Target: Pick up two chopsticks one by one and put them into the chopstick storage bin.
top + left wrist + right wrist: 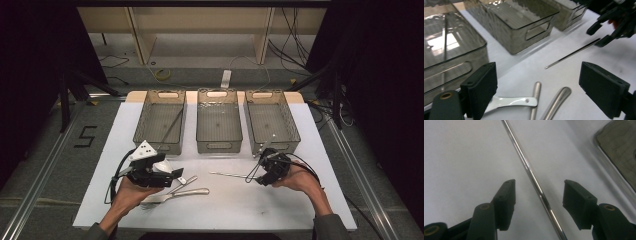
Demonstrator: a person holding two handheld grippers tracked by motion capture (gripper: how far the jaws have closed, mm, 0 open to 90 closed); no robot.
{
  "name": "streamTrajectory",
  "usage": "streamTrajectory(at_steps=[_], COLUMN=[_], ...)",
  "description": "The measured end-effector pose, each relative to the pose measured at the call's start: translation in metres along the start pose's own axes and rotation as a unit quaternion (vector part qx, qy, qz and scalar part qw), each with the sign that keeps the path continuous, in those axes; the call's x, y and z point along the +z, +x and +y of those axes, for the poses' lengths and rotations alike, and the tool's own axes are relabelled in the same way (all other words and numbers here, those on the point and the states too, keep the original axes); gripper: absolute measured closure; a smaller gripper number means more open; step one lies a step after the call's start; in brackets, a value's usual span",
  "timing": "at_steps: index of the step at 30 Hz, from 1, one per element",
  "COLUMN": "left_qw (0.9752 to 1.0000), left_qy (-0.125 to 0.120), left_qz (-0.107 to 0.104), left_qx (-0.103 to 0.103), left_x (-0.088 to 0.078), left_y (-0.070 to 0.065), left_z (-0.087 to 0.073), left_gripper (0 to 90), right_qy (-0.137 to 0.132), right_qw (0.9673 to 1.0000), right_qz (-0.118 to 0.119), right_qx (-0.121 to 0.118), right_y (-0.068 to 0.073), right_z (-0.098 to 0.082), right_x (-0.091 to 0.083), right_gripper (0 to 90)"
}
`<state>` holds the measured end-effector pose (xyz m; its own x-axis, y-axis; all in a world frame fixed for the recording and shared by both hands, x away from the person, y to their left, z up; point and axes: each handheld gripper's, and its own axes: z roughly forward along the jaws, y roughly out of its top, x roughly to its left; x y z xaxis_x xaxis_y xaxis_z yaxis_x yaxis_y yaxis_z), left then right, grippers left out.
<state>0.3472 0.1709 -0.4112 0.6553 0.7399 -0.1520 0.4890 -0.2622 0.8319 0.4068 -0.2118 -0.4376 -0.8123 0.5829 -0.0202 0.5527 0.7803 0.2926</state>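
A thin metal rod lies on the white table in front of the bins. My right gripper stands open over its right end; in the right gripper view the rod runs between the two pads of the gripper without touching them. My left gripper is open above a small pile of cutlery. In the left gripper view a white handle and two metal handles lie between that gripper's wide jaws, not gripped. The rod lies farther off.
Three clear grey bins stand in a row at the back: left, middle, right. A thin rod leans in the left bin. In the right gripper view a bin corner is close at the upper right.
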Motion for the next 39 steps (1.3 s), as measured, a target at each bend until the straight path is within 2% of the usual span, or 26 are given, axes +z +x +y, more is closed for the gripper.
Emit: streamTrajectory(at_steps=[8, 15, 28, 33, 39], left_qw=[0.9999, 0.9999, 0.9999, 0.9999, 0.9999], left_qy=[-0.011, 0.001, -0.001, -0.002, 0.001], left_qz=[-0.004, -0.005, -0.006, -0.006, -0.004], left_qx=[-0.007, 0.009, 0.008, 0.009, 0.01], left_x=[-0.003, -0.002, -0.001, -0.002, -0.002], left_y=[-0.004, -0.01, -0.009, -0.009, -0.009], left_z=[-0.009, -0.014, -0.014, -0.014, -0.015], left_gripper=[14.6, 14.6, 14.7, 14.9, 15.2], right_qy=[0.021, 0.036, 0.059, 0.062, 0.068], right_qw=[0.9997, 0.9993, 0.9977, 0.9975, 0.9967], right_qz=[0.008, 0.01, 0.014, 0.01, 0.001], right_qx=[-0.004, -0.002, -0.03, -0.033, -0.044], right_y=[-0.002, -0.003, -0.001, 0.001, 0.005], right_z=[0.004, 0.007, 0.011, 0.011, 0.013], right_x=[0.007, 0.008, 0.02, 0.021, 0.021], right_gripper=[52.7, 58.7, 69.9, 74.6, 76.2])
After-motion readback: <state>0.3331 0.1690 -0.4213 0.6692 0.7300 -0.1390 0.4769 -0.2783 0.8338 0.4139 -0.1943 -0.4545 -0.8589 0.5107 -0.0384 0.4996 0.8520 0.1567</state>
